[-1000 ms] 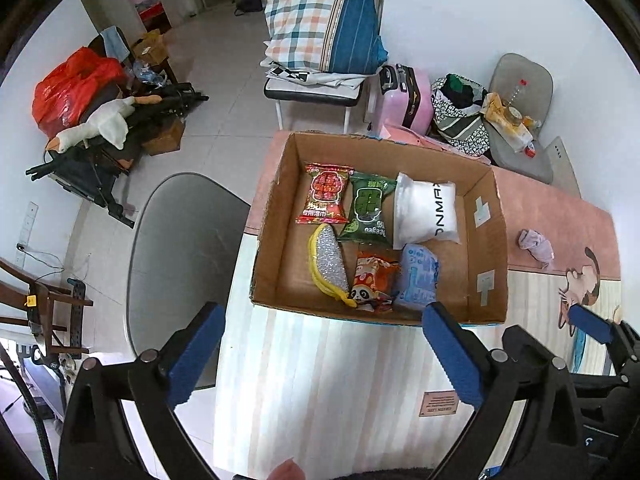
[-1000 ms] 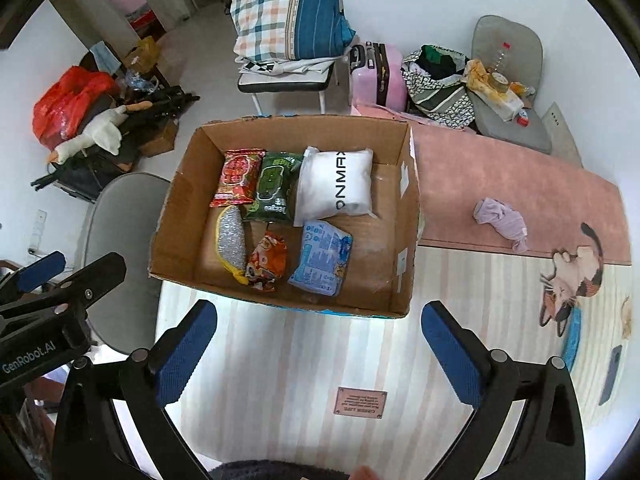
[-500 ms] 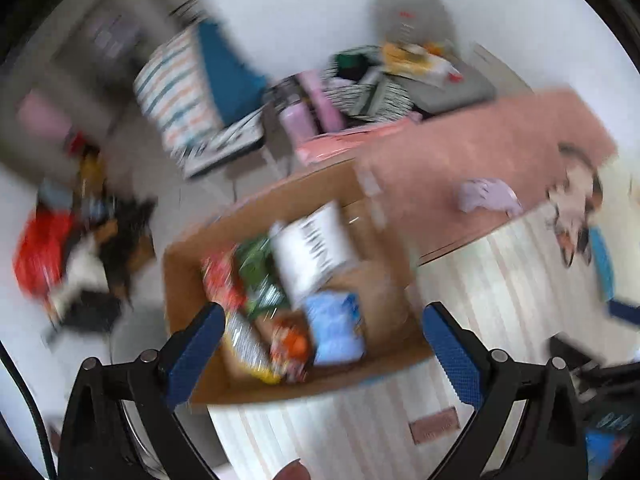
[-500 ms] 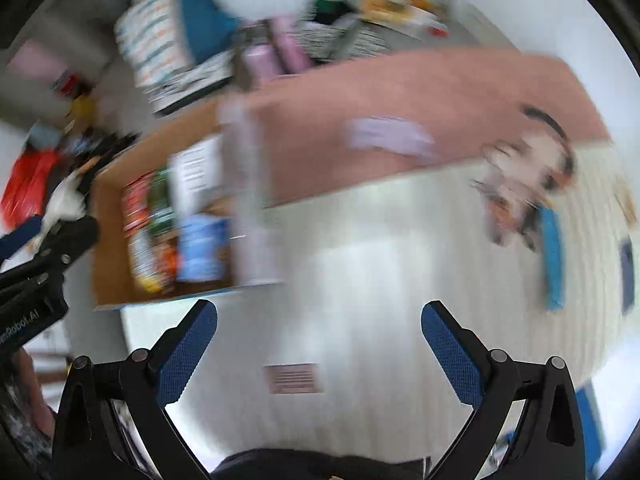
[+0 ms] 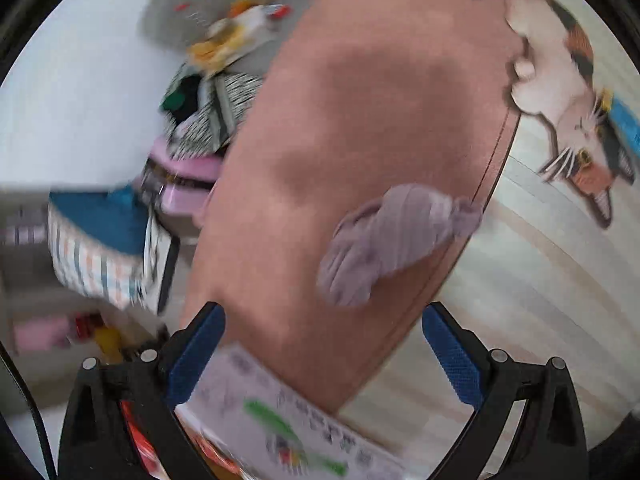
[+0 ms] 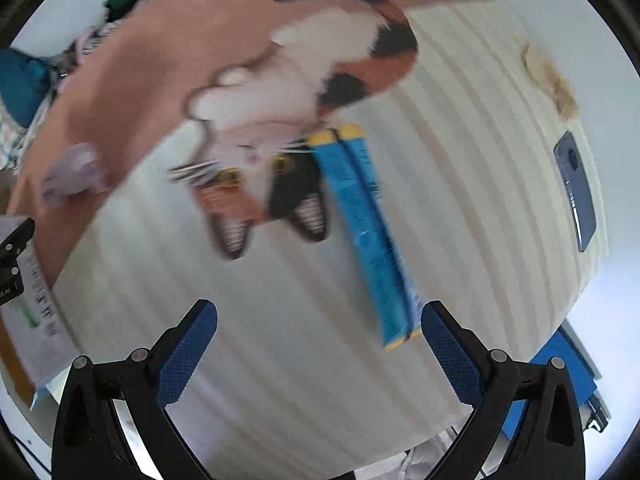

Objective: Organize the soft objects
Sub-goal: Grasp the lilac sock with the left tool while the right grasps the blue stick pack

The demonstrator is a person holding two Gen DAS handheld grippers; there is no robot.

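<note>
Roughly at the middle of the left wrist view lies a bundled lilac cloth (image 5: 394, 236), on the pink part of the mat (image 5: 360, 100) right by the seam where pink meets the cream stripes. Its long axis runs diagonally in that view, the knotted narrow end toward the seam at upper right and the broad end toward lower left. It sits just ahead of the left gripper (image 5: 322, 354), slightly right of its centre line; the blue pads (image 5: 448, 360) are spread wide and hold nothing. A blurred cardboard box (image 5: 280, 420) wall lies under that gripper.

From the right wrist view, a long blue strip (image 6: 366, 232) with yellow ends lies on the striped part beside the printed cat (image 6: 288, 96), its near end just inside the right pad. The right gripper (image 6: 318, 354) is likewise spread and empty. A dark phone (image 6: 576, 192) rests near the mat's right edge.
</note>
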